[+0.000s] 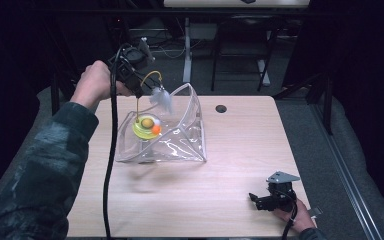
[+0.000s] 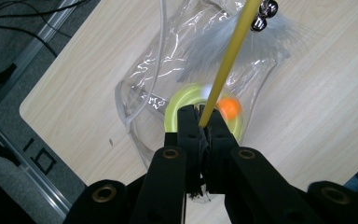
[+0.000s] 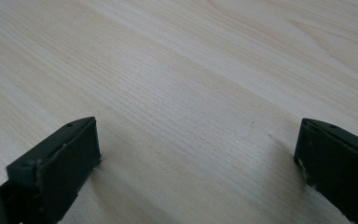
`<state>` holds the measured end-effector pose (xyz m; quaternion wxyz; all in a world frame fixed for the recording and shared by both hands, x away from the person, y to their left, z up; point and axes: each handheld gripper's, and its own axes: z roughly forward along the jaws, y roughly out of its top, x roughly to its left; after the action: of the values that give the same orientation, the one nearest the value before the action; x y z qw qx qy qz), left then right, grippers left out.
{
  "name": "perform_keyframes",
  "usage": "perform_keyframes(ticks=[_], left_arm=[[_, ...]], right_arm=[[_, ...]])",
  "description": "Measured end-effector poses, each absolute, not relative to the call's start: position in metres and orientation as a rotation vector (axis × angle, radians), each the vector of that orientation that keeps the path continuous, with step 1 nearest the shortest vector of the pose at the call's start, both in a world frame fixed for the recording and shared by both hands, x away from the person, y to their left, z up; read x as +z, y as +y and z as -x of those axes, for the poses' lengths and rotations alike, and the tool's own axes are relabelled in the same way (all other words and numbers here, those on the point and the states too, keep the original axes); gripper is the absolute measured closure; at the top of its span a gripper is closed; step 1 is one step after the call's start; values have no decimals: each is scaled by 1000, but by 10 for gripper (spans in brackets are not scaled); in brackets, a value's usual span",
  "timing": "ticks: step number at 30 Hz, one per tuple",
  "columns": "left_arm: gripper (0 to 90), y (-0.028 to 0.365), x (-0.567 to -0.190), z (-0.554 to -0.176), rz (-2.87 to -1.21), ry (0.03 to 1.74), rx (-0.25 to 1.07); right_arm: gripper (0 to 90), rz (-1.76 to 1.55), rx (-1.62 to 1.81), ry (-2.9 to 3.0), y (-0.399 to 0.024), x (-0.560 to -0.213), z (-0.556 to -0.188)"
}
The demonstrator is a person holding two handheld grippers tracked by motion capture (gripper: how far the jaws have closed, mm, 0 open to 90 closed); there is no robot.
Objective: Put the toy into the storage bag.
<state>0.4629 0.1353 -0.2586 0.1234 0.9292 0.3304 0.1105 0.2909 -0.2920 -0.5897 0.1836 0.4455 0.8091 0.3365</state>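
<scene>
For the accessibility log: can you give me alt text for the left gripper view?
The left claw is shut on a thin yellow wand, which carries grey feathers and small bells. Below lie a clear plastic bag, a yellow-green ring toy with an orange ball, and the wooden table.

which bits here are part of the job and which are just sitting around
In the job:
left gripper, shut on the yellow wand
white feather on the wand
yellow ring toy with orange ball
clear plastic bag

Just about:
right gripper, open, resting on the table

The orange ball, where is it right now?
In the high view, the orange ball sits on the yellow ring toy inside the clear plastic bag, left of centre.
</scene>
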Motion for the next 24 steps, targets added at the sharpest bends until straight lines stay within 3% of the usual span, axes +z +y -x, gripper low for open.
perform_keyframes(ticks=[24], left_arm=[[879,132,-295,-479,-2699,1021,241]], right_arm=[[0,-1256,944,2278,-292,-590,-291]])
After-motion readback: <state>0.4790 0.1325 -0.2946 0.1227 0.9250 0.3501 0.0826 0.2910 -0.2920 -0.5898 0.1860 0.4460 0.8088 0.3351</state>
